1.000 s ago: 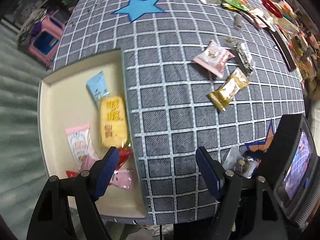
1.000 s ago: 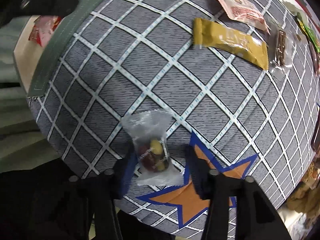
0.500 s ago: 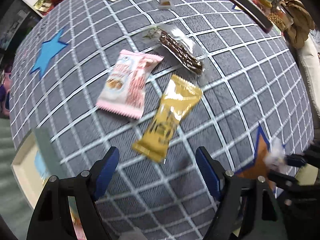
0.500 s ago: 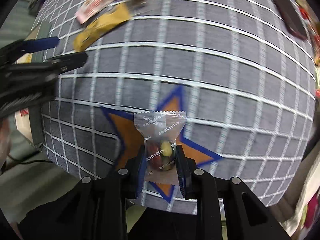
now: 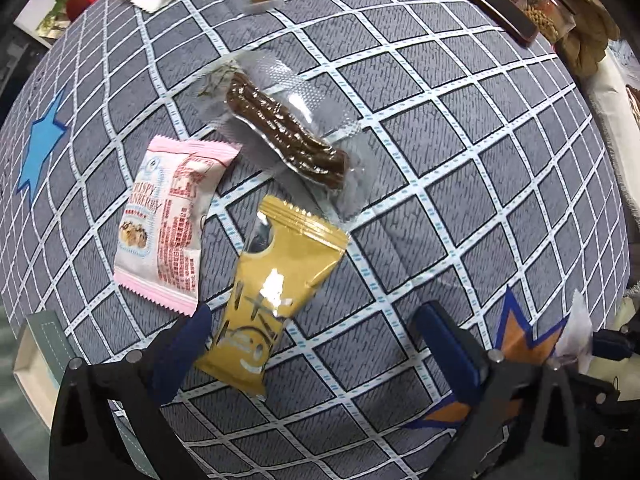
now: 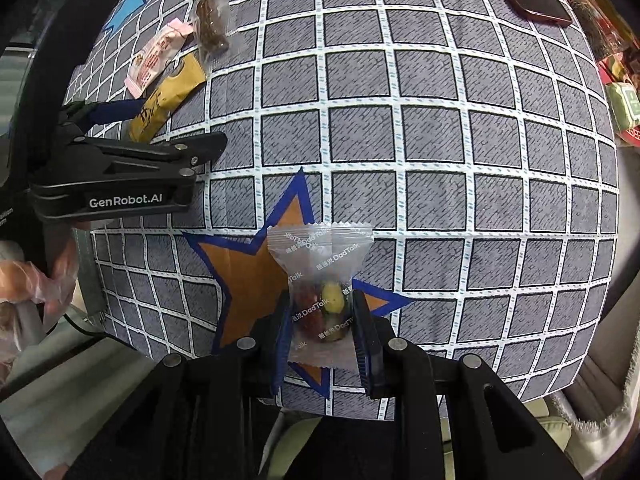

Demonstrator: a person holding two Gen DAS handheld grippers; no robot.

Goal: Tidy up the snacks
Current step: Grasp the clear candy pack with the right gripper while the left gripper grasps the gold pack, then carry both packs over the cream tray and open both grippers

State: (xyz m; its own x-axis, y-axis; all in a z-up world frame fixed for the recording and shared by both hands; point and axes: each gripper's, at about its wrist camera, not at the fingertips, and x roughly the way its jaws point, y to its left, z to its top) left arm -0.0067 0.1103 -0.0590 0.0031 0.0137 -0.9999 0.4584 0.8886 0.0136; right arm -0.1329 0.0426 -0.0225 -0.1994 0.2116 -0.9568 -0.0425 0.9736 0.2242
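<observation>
While the left gripper point(image 5: 308, 344) hovers with fingers apart over the gold packet point(image 5: 272, 296) on the checked cloth point(image 5: 460, 152), that light, slick wrapper looks best pinched across its narrow middle. From the right wrist, the right gripper point(image 6: 320, 316) is clamped on a clear candy packet point(image 6: 322, 296) above the orange star point(image 6: 256, 264); it seems soft, crinkly, gripped around the filling.

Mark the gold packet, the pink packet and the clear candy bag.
gold packet point(image 5: 270, 304), left wrist view, middle of wrapper.
pink packet point(image 5: 168, 220), left wrist view, printed face.
clear candy bag point(image 6: 322, 264), right wrist view, upper wrapper.
</observation>
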